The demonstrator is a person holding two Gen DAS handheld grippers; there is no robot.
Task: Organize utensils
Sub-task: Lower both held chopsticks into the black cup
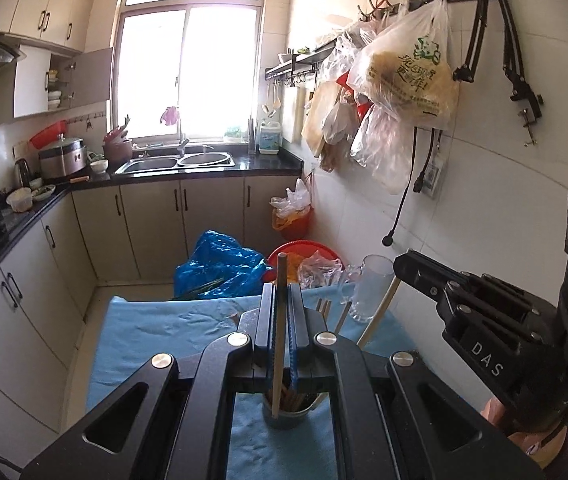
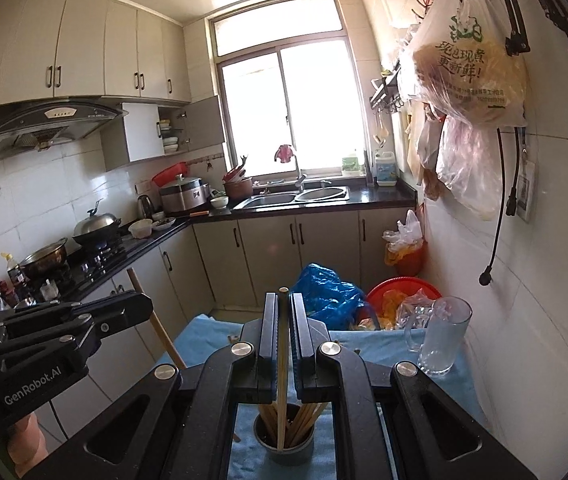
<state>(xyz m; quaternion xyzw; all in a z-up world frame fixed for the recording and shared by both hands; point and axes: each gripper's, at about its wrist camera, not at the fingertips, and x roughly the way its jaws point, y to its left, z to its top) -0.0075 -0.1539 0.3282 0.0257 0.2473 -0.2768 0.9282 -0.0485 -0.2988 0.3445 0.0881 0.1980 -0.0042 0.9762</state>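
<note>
Small lived-in home kitchen, beige cabinets (image 2: 83,60), range hood (image 2: 47,124) over gas stove (image 2: 95,256) with wok (image 2: 95,226), double steel sink (image 2: 292,197) under a bright window (image 2: 288,112), rice cooker (image 2: 183,196), plastic bags (image 1: 404,76) on wall hooks.

left gripper (image 1: 280,312) clamping an upright chopstick (image 1: 279,336), its tip in a cup (image 1: 288,416), blue cloth (image 1: 155,332) beneath

Chopstick holder (image 1: 284,416): mostly masked by the left gripper's frame, only its rim showing
Chopsticks on the cloth (image 1: 326,308): lower ends hidden behind the gripper
Glass mug (image 1: 370,288): its base screened by the right gripper's arm
Holder's bundle (image 2: 304,420): individual sticks too crowded to count
</note>
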